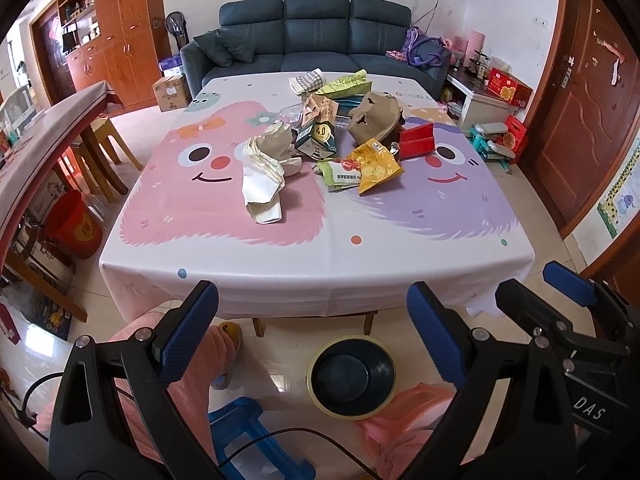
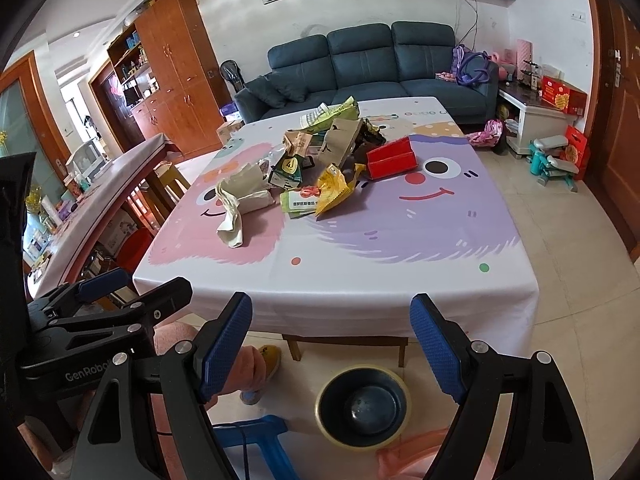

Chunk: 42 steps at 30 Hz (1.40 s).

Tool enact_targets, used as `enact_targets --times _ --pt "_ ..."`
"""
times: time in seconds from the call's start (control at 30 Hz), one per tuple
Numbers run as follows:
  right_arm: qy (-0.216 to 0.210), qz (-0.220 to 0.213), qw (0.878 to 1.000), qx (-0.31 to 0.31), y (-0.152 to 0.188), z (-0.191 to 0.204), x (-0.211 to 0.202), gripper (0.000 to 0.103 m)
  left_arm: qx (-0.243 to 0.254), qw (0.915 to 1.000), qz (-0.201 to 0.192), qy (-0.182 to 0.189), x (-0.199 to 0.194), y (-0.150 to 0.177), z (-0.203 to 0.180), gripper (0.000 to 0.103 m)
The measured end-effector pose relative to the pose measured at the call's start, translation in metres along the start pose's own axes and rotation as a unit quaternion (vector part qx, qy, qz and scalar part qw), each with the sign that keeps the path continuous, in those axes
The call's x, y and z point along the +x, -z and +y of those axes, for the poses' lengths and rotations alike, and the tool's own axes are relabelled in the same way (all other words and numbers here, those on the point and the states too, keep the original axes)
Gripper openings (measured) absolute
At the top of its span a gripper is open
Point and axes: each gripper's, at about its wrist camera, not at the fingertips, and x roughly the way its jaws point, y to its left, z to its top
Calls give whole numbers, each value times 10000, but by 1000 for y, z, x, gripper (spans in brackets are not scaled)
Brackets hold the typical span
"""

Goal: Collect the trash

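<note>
Two grippers gape – left gripper, right gripper; crinkled wrappers heaped.

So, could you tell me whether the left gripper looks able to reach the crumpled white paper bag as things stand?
Probably yes: the left gripper is open and empty, and the white paper bag lies nearest on its side of the pile, uncovered.

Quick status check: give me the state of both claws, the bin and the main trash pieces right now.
Left claw: open, empty.
Right claw: open, empty.
Dark round bin with yellow rim: on floor, upright, looks empty.
Cream paper bag: crumpled, on table.
Yellow snack wrapper: torn open, lying flat.
Red carton: on table, apart from claws.
</note>
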Motion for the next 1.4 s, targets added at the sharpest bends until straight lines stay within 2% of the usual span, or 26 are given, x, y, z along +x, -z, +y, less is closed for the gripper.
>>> enact_targets --times 0.77,1.0,1.2,1.4 --pt "169 96 9998 -30 -2 -2 9 83 41 10000 3 53 3 0 0 94" --pt "198 98 9997 91 -12 -3 20 83 83 10000 -28 38 2 -1 1 94" --pt "160 -60 9994 299 -30 -5 28 83 346 9987 -361 -30 1 -14 6 94" --pt "182 -96 9992 350 -49 -2 48 83 308 9970 -696 157 5 -38 24 94"
